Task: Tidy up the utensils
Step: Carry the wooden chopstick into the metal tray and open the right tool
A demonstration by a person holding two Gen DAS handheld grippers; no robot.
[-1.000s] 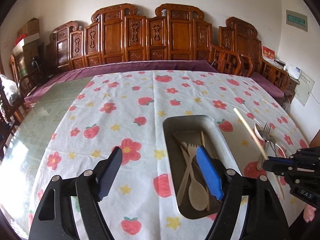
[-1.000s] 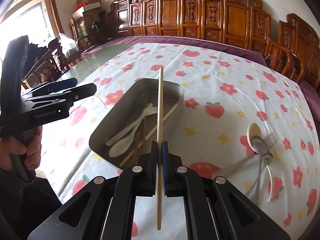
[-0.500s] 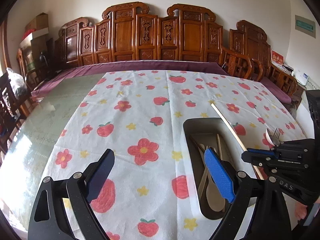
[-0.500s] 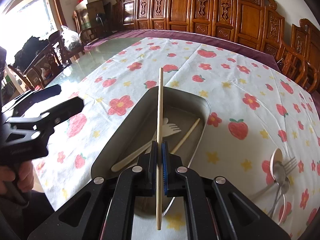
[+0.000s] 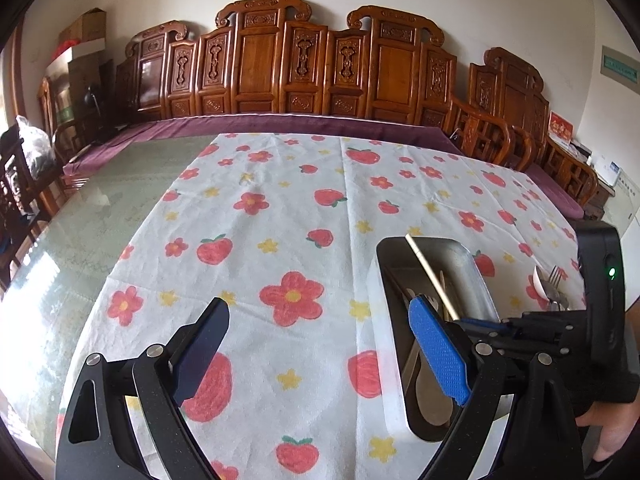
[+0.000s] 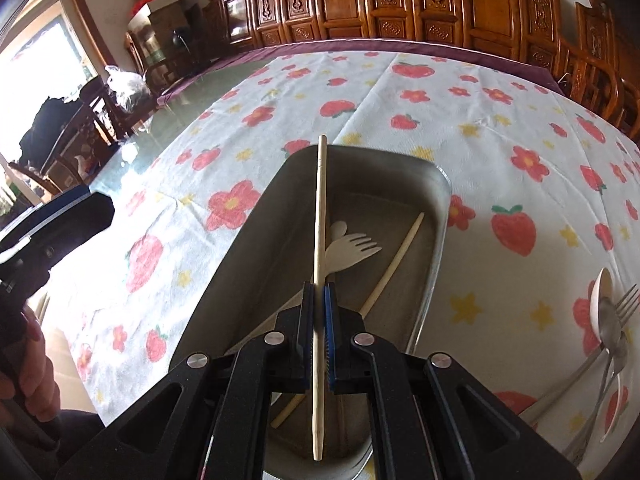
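Here right gripper (image 6: 318, 320) fingers clamp a chopstick (image 6: 319, 216) over the tray (image 6: 434, 248); left gripper (image 5: 320, 344) fingers apart.

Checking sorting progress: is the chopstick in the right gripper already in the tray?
Not yet. The right gripper is shut on the chopstick, held above the metal tray.

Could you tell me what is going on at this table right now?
A person is sorting utensils into a metal tray on a flowered tablecloth. The right gripper is shut on a wooden chopstick held over the tray, which already holds a wooden fork, a second chopstick and a wooden spoon. The left gripper is open and empty beside the tray. Metal cutlery lies on the cloth.
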